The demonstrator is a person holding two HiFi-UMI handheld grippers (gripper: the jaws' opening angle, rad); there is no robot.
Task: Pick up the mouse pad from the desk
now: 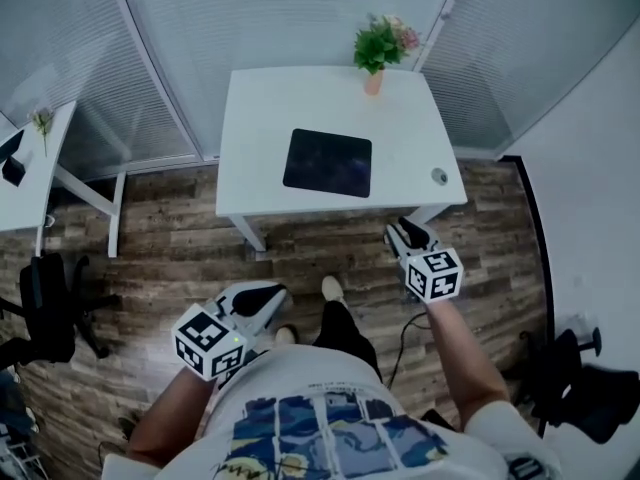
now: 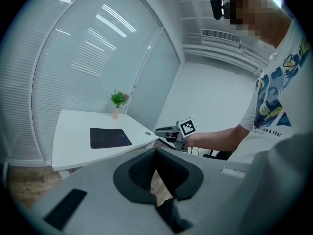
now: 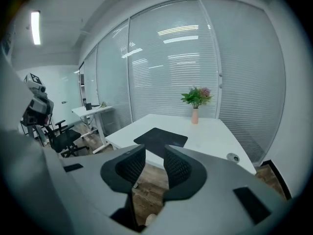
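A black rectangular fabric mouse pad shows dark against my white rectangular desk. The small potted plant is green with pink blooms, in a peach vase. Below is the brown wood-plank floor. My left gripper and right gripper wear black-and-white square patterns.

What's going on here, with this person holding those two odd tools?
A person stands before a white desk with a gripper in each hand. The left gripper and right gripper are both short of the desk, over the wooden floor, and hold nothing. The right one's jaws stand apart; the left one's look closed. The black mouse pad lies flat and untouched on the desk, a small potted plant behind it.
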